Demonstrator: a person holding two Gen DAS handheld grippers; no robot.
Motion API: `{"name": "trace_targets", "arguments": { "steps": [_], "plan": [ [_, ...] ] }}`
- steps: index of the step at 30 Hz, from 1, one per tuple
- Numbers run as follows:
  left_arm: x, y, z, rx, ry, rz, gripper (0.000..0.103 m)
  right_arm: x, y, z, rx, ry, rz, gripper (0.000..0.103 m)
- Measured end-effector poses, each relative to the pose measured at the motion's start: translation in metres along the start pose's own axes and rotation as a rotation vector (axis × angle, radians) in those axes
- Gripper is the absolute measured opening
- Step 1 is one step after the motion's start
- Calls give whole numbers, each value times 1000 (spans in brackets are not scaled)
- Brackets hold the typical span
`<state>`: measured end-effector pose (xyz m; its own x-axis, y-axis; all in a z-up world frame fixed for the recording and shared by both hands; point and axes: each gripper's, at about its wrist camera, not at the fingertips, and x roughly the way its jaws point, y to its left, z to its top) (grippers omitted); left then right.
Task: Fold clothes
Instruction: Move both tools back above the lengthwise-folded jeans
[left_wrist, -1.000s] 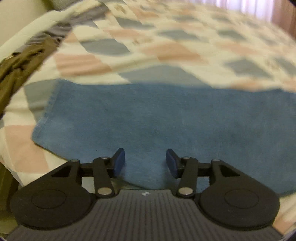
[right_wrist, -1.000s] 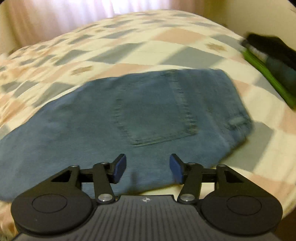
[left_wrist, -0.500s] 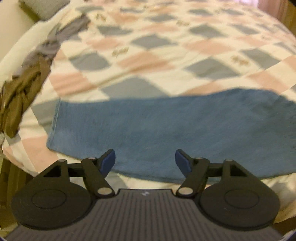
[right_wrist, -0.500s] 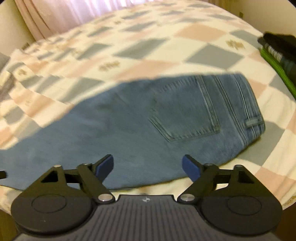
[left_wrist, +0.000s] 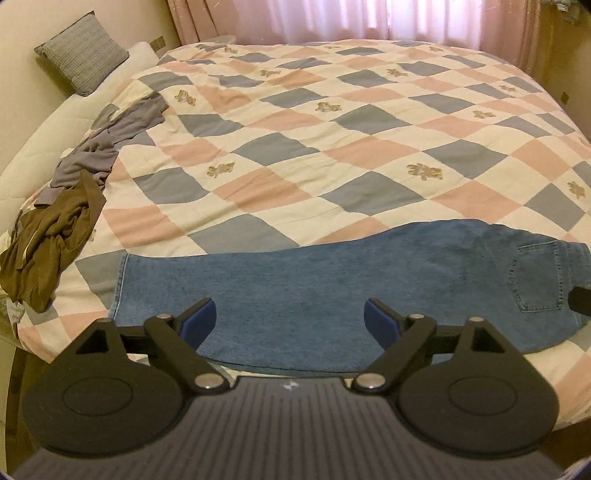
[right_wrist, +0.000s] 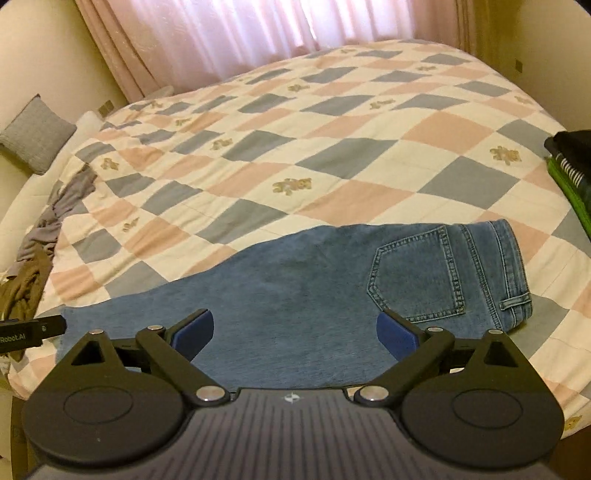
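A pair of blue jeans (left_wrist: 332, 288) lies flat along the near edge of the bed, folded lengthwise, hem to the left and waist with back pocket to the right. It also shows in the right wrist view (right_wrist: 332, 295). My left gripper (left_wrist: 290, 321) is open and empty, held above the leg part. My right gripper (right_wrist: 293, 334) is open and empty, above the thigh part, left of the pocket (right_wrist: 417, 280). The left gripper's tip (right_wrist: 33, 330) shows at the left edge of the right wrist view.
The bed has a checkered quilt (left_wrist: 314, 147). A heap of brown and grey clothes (left_wrist: 55, 221) lies at the left edge. A stack of folded clothes (right_wrist: 572, 166) sits at the right edge. A grey pillow (left_wrist: 81, 51) and curtains (right_wrist: 258, 33) are at the back.
Both grippers have pulled up and back from the jeans and opened wider. The jeans stay flat on the bed.
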<state>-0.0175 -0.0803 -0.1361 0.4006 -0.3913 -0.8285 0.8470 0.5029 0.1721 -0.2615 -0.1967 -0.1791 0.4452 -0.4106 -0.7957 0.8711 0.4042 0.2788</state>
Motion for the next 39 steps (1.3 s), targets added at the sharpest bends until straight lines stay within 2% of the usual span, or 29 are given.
{"name": "trace_targets", "arguments": {
  "steps": [14, 27, 39],
  "plan": [
    [-27, 12, 0, 35, -40, -42, 89, -30, 21, 3, -10, -31, -16, 100],
    [-9, 62, -6, 143, 15, -130, 90, -19, 75, -19, 54, 21, -92, 100],
    [22, 114, -26, 181, 106, -180, 91, -7, 125, -60, 125, 86, -176, 100]
  ]
}}
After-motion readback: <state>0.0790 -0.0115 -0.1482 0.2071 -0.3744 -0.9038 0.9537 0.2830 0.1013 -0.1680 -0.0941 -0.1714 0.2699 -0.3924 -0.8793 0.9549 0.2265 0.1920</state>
